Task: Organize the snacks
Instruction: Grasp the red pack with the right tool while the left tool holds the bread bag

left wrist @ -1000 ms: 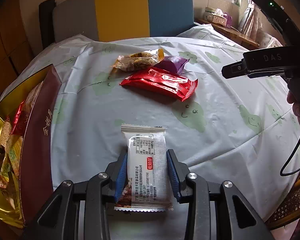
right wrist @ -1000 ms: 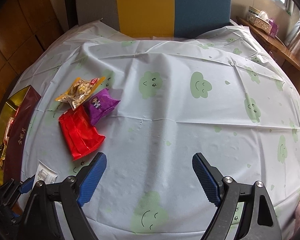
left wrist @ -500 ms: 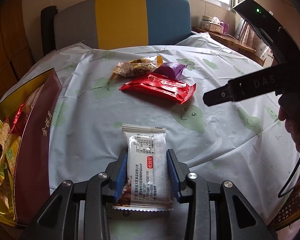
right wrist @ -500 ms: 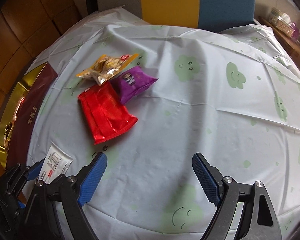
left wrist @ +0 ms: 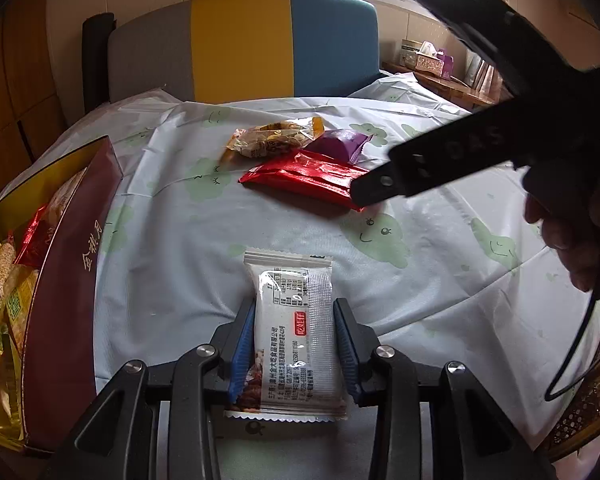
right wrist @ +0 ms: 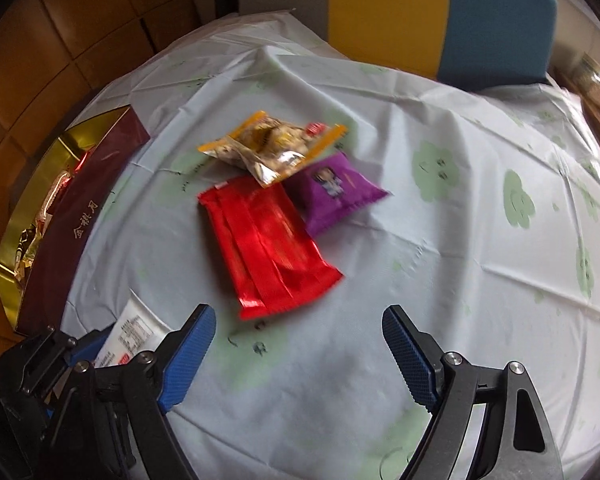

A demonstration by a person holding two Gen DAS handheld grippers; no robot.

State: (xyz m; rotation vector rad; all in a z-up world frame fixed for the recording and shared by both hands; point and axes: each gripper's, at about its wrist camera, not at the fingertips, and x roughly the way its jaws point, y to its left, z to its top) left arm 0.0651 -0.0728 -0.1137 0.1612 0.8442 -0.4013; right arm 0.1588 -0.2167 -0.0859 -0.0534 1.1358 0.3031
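Snacks lie scattered on the cloud-printed tablecloth [right wrist: 440, 264], and we can follow both grippers over it. Our left gripper [left wrist: 294, 344] points steeply down toward the near table edge, its blue pads pressed against the two long sides of a white snack packet [left wrist: 294, 328]; the packet lies lengthwise between the fingers, its far end poking out over the cloth. We cannot tell whether it rests on the cloth or is lifted off it.

Our right gripper [right wrist: 300, 344] tilts down more steeply, its jaws spread wide with nothing between them but bare cloth. In the left wrist view it reaches in from the right as a dark bar, its tip in front of the near end of the red packet [left wrist: 304, 178]; whether it touches, we cannot tell. A hand [left wrist: 576, 240] grips its handle at the right edge, with a black cable looping below.

From the right wrist view, the red packet [right wrist: 266, 248] sits just beyond the open jaws. The purple packet [right wrist: 332, 192] lies beside its far end, and the yellow clear packet [right wrist: 272, 148] overlaps both. At the table's left edge stands the gift box [left wrist: 66, 280], dark red outside, gold inside, with wrapped snacks in it. A grey, yellow and blue chair back [left wrist: 240, 44] rises behind the table.
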